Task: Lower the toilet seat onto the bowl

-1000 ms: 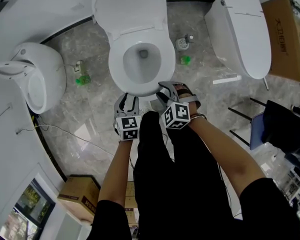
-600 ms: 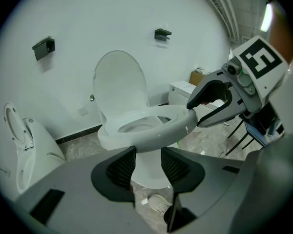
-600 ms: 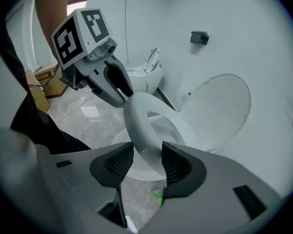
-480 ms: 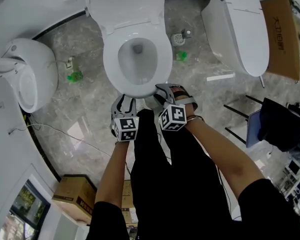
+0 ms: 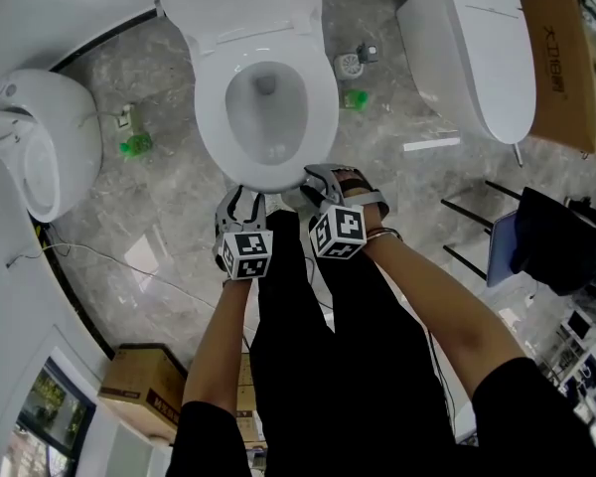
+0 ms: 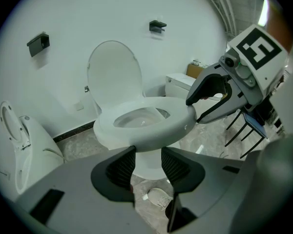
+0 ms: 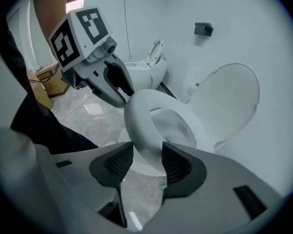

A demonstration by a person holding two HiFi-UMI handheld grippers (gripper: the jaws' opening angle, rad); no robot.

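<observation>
The white toilet seat lies flat on the bowl, and the lid stands raised behind it. My left gripper hovers just in front of the bowl's front edge, open, with nothing between its pads. In the left gripper view the seat fills the middle beyond my open jaws. My right gripper is open at the seat's front right rim; its fingertips reach that rim. The seat shows beyond the right gripper's jaws, and the pads do not press on it.
A second toilet stands at the right and another at the left. Cardboard boxes sit at the far right and lower left. A black chair is at the right. A thin cable crosses the marble floor.
In the head view the toilet has drifted up and to the left. Both grippers stay at the bowl's front rim, close together.
</observation>
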